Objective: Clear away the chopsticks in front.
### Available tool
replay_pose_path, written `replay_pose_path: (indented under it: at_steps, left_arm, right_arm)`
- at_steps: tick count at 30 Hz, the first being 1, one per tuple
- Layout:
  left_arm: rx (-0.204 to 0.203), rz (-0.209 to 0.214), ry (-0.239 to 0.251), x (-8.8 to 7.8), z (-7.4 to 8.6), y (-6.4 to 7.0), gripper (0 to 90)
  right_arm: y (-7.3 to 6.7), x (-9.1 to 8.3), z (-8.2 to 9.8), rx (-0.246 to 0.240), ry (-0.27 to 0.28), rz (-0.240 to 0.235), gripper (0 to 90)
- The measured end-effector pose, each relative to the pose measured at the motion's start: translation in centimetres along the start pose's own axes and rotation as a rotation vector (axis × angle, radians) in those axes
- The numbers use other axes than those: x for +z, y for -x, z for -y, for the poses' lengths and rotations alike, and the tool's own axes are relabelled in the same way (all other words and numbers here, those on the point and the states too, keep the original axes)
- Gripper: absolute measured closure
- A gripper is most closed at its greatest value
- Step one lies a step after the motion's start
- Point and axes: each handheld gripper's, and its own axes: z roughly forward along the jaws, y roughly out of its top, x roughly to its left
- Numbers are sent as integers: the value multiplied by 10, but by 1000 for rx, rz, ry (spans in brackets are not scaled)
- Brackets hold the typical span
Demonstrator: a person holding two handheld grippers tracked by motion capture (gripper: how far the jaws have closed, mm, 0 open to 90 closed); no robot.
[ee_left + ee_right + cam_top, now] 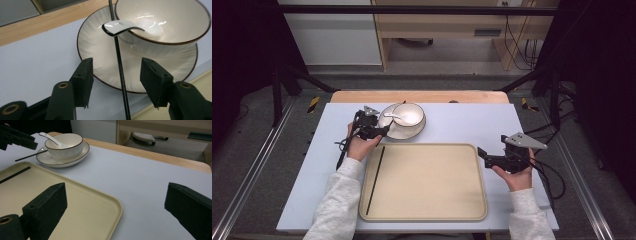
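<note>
One chopstick (120,65) between left gripper (116,75) jaws, propped on plate (92,47) rim, pads not touching. Right gripper (115,205) open wide, empty, beside tray (100,205).

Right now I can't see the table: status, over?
Left gripper open, straddling chopstick on plate. Right gripper open, idle. Spoon overhangs chopstick.

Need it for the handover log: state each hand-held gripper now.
Left hand-held gripper: open, pads either side of the black chopstick, not pressing it.
Right hand-held gripper: open, holding nothing.
</note>
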Motion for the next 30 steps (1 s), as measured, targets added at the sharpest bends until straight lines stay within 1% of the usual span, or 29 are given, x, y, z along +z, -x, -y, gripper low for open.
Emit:
replay_pose_path:
  at_steps: [1,2,3,4,5,6,7,8,9,12,14,15,18,20,21,24,25,26,28,29,30]
  left_arm:
    - [0,0,0,0,0,0,481]
    - [2,0,-4,3,0,0,481]
    - [14,5,-12,7,-1,1,512]
    - [20,-2,-18,9,-1,2,525]
    - [20,-2,-18,9,-1,2,543]
    - [21,-5,-25,13,-2,3,568]
    - [21,2,-25,16,-3,3,579]
    - [23,-1,-25,18,-3,4,591]
    - [23,-1,-25,18,-3,4,614]
    - [0,-2,-32,25,-1,2,658]
    - [5,7,-35,27,0,1,671]
    - [8,-1,-38,28,1,1,680]
    - [-1,4,-39,31,2,1,717]
    - [9,-2,-43,34,3,2,745]
    - [6,-2,-44,36,3,2,748]
    - [1,-9,-45,37,4,2,781]
    - [-9,-3,-40,37,4,2,781]
    - [-6,-10,-43,36,4,2,804]
    - [-5,-10,-48,35,4,2,829]
    - [-15,-11,-42,35,3,2,840]
    - [-15,-11,-42,35,3,2,849]
  right_arm:
    - [0,0,0,0,0,0,46]
    - [0,0,0,1,0,0,47]
    - [0,0,0,1,-1,0,48]
    - [0,0,0,0,-1,1,48]
    - [0,0,0,0,-1,1,48]
    - [0,1,0,1,-2,1,48]
    - [0,1,0,1,-3,1,49]
    - [0,1,0,3,-3,-1,49]
    - [0,1,0,3,-3,-1,49]
    - [0,1,0,3,-3,-3,50]
    - [0,1,0,2,-4,-3,51]
    - [0,1,0,-4,-7,0,50]
    - [0,2,1,0,-9,0,50]
    - [0,3,1,-3,-11,-1,51]
    - [0,3,1,-3,-11,-2,51]
    - [0,2,1,-4,-11,0,51]
    - [0,2,1,-5,-12,1,51]
    - [0,2,1,-3,-11,2,52]
    - [0,2,1,-8,-12,2,52]
    - [0,2,1,-5,-12,2,52]
    - [0,2,1,-3,-13,0,52]
